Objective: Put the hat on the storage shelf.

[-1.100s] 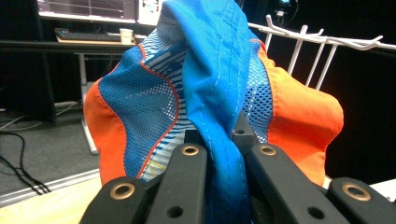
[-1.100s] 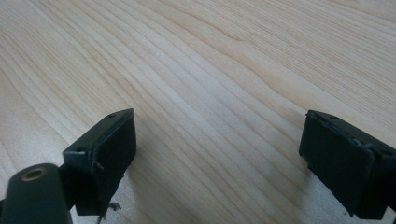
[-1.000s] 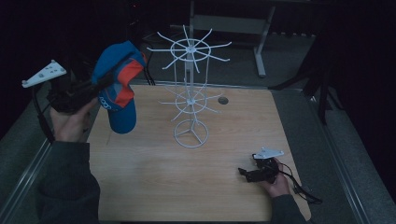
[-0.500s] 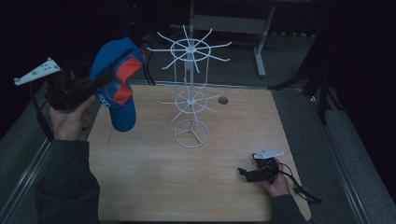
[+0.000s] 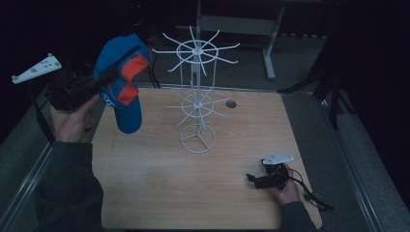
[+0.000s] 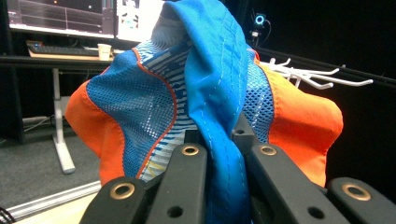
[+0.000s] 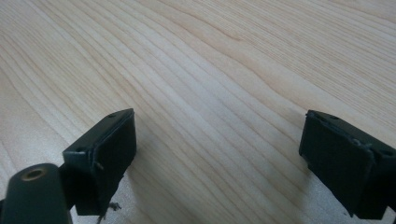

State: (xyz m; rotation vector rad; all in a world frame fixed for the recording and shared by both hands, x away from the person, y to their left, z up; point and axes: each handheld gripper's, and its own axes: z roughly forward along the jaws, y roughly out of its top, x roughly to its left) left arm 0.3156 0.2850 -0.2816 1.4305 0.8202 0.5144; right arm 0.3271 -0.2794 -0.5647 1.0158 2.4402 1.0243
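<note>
- Your left tool (image 5: 104,79) stayed clamped on the blue-and-orange cap (image 5: 123,79), carrying it slightly higher, nearer the white rack (image 5: 196,96).
- Your right tool (image 5: 256,180) rested unmoved on the surface (image 5: 159,193), jaws apart.

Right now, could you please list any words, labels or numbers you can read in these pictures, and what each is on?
White lettering on the blue and orange cap: too blurred to read.
Monitor screens behind the table: contents too small to read.
No other text is visible.

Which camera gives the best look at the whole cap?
The high view: the cap hangs whole from the left gripper. The left gripper view shows its pinched fabric close up; the right gripper view faces the table.
</note>
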